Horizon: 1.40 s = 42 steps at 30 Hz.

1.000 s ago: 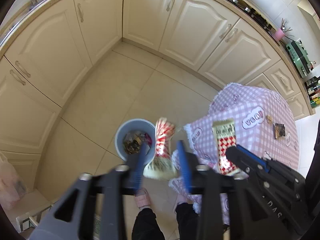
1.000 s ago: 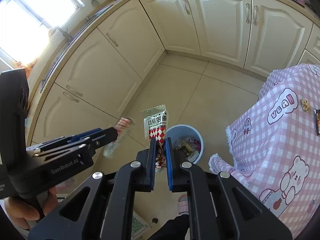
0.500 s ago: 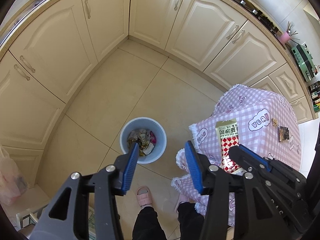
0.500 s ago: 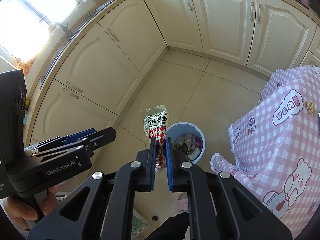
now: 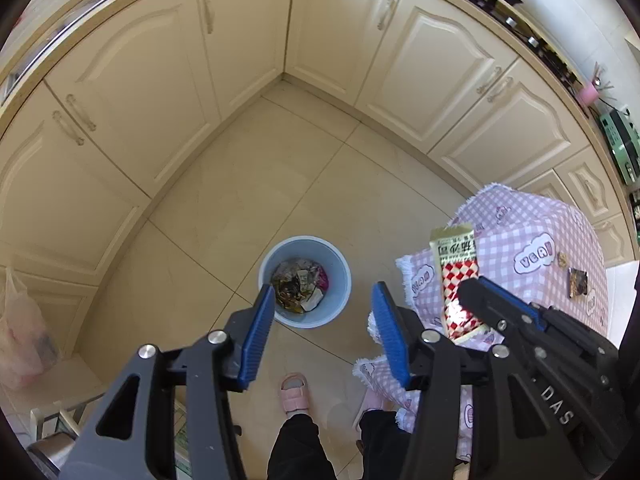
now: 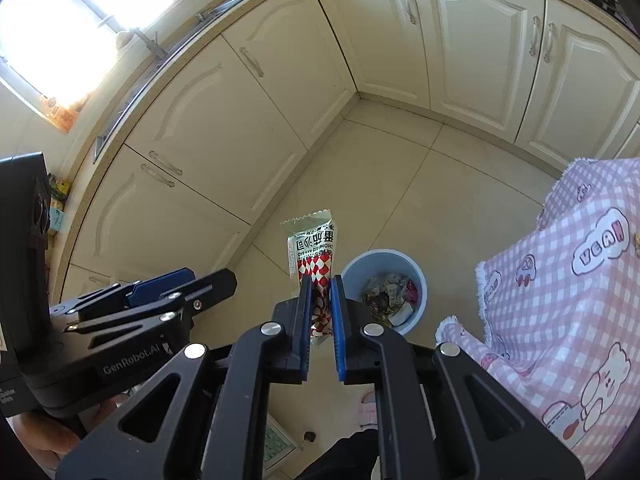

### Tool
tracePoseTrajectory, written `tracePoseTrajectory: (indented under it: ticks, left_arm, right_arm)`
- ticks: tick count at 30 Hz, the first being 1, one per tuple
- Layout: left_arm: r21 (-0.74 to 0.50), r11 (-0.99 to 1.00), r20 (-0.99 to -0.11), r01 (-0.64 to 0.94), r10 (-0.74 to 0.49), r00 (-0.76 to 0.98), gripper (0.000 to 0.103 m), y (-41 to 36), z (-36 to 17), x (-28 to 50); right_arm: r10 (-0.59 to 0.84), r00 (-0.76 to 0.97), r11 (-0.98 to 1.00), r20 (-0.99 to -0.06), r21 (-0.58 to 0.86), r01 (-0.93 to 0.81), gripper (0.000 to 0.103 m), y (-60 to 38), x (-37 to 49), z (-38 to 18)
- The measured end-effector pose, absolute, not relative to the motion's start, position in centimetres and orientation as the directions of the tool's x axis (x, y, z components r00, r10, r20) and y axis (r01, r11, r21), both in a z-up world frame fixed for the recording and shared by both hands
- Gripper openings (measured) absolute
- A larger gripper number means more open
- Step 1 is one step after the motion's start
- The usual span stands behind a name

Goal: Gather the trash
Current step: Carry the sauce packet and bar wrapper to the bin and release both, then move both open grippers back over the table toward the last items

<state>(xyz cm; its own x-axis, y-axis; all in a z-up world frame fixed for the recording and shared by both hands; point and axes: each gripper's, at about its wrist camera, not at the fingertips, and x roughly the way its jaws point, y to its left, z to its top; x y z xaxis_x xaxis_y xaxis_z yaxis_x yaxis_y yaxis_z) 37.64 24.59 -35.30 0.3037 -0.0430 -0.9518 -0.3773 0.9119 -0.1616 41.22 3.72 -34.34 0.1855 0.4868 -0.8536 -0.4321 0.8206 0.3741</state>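
Wrapper (image 6: 314,258) clamped in our right tongs (image 6: 320,312) near bin (image 6: 384,258) for dropping; left tongs (image 5: 322,328) opening, empty.

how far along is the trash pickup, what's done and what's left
Done: the bin already holds wrappers, and the left gripper is empty, its jaws opening. In hand: the right gripper grips a snack wrapper beside the bin. Left: dropping it in, plus small scraps on the tablecloth.
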Motion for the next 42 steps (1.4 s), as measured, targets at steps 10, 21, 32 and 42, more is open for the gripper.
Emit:
tracePoseTrajectory:
  ticks: [10, 21, 32, 42]
  left_arm:
    - [-0.142, 0.891, -0.948, -0.432, 0.003, 0.317, 0.057, 25.2, -34.5, 37.1]
    - [-0.135, 0.914, -0.953, -0.384, -0.014, 0.302, 0.059, 19.6, -35.0, 39.6]
    - [-0.152, 0.967, -0.95, -0.203, -0.087, 0.299, 0.06, 6.0, -35.7, 45.7]
    - [-0.181, 0.983, -0.945, -0.039, -0.162, 0.284, 0.062, -5.8, -37.6, 50.0]
  right_arm:
    - [0.517, 0.206, 0.809, -0.831, 0.395, -0.436, 0.017, 4.4, 42.6, -33.5]
    - [0.503, 0.223, 0.837, -0.835, 0.406, -0.367, 0.02, -2.2, 43.6, -34.1]
    - [0.339, 0.37, 0.941, -0.865, 0.321, -0.11, 0.027, -19.1, 44.1, -34.9]
    - [0.25, 0.375, 0.932, -0.893, 0.326, 0.155, 0.041, -31.8, 43.6, -38.5]
